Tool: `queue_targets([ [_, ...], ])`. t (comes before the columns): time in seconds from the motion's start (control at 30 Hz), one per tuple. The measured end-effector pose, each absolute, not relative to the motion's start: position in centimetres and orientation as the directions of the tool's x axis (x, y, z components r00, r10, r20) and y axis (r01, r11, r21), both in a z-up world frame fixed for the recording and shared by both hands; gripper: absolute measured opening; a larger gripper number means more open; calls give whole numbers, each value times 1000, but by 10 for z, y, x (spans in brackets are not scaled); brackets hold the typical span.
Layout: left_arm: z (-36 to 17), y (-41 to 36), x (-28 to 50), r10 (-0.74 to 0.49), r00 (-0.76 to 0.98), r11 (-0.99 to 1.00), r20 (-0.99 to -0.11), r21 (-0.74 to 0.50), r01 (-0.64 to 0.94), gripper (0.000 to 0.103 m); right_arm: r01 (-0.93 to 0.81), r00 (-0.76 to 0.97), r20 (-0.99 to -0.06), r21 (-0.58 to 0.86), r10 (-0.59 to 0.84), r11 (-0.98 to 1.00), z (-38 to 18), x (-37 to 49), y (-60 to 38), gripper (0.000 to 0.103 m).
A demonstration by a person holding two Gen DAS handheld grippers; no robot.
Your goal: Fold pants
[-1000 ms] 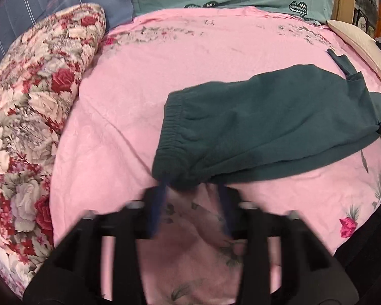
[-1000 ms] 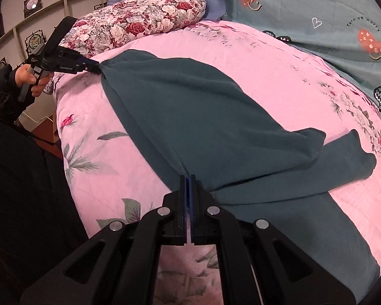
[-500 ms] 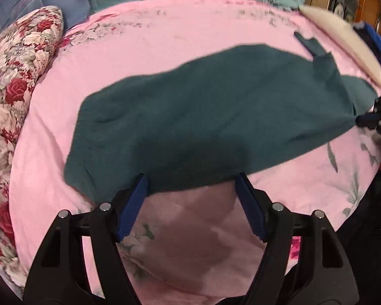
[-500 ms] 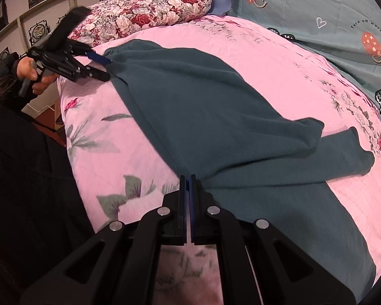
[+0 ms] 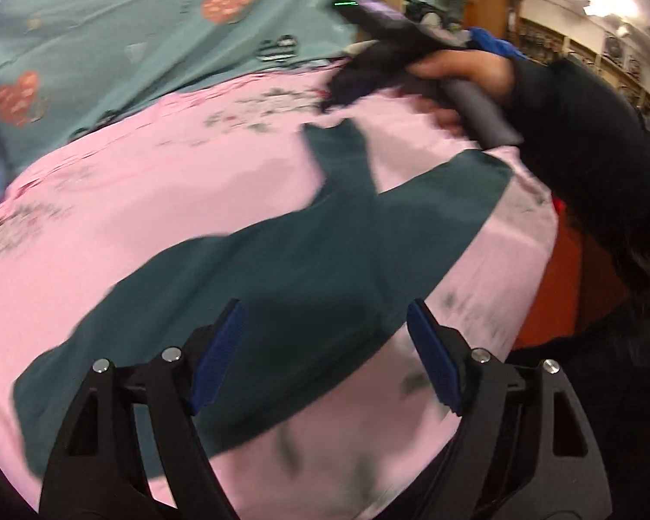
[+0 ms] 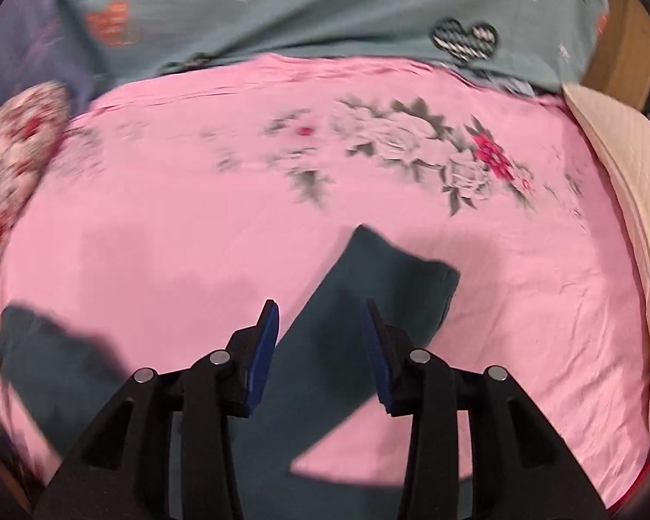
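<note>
Your left hand-held gripper (image 5: 325,355) and right hand-held gripper (image 6: 320,342) are both opening, empty, above the pants (image 5: 307,255) lying flat mid-bed (image 6: 195,225). Risk: the cuff at 12 o'clock stays misaligned, skewing the fold.

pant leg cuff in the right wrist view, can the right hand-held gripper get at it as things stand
Probably yes: the right hand-held gripper, jaws opening and empty, hangs over the pant leg cuff, which lies flat on the pink sheet with nothing between.
</note>
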State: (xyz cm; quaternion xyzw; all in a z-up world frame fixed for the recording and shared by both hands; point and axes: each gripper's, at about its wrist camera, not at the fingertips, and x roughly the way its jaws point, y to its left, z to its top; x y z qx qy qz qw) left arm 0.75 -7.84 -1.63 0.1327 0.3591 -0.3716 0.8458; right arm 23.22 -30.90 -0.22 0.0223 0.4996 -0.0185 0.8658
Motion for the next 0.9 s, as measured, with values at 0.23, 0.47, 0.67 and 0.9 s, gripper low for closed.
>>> queue_targets([
  [0.23,-60,-121,25,-506,359,692,-784,-121,712,75,143,399,-911,-51,-104,988,-63,279,-315,20],
  [0.47,-60,-111,25,-513,358,688,-780,-124,715,75,144,571,-820,143,36,979,-6,209,-371,2],
  [0.67,-64,-117,22,-526,353,665,-774,-115,738,77,232,729,-683,306,43,923,39,75,-470,2],
  [0.9,-74,-123,26,-497,342,675,-797,-108,730,77,356,685,-724,432,83,829,-41,-23,-512,2],
])
